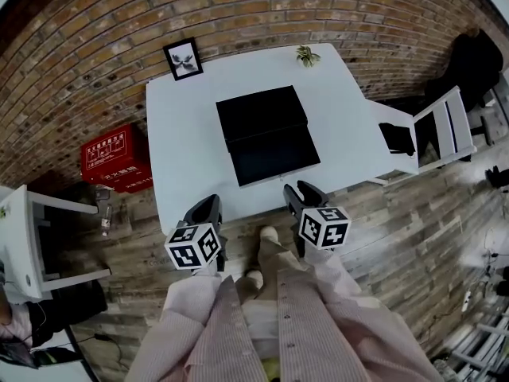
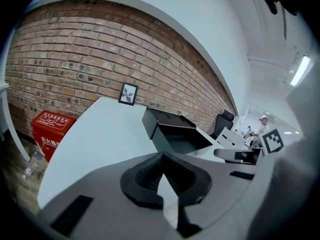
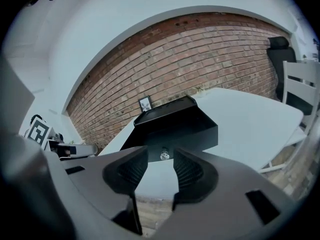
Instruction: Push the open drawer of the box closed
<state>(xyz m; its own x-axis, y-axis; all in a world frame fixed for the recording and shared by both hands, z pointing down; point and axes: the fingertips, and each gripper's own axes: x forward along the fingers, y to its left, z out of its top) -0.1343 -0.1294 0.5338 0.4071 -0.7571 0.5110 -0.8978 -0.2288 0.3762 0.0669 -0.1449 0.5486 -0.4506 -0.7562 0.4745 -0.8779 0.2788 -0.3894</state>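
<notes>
A black box (image 1: 261,111) lies on the white table (image 1: 181,146), its drawer (image 1: 275,156) pulled out toward the near edge. My right gripper (image 1: 298,193) hovers just off that edge, in front of the drawer, open and empty. In the right gripper view the drawer's front (image 3: 192,134) and its small metal knob (image 3: 163,155) show between the parted jaws of the gripper (image 3: 161,166). My left gripper (image 1: 203,212) hangs at the near edge left of the drawer. The left gripper view shows it (image 2: 161,158) shut on nothing, with the box (image 2: 161,119) and drawer (image 2: 181,140) ahead to the right.
A framed picture (image 1: 183,58) and a small plant (image 1: 307,55) stand at the table's far edge by the brick wall. A red case (image 1: 115,159) sits on the floor at left. White chairs (image 1: 433,134) (image 1: 32,245) flank the table. My legs stand just below the grippers.
</notes>
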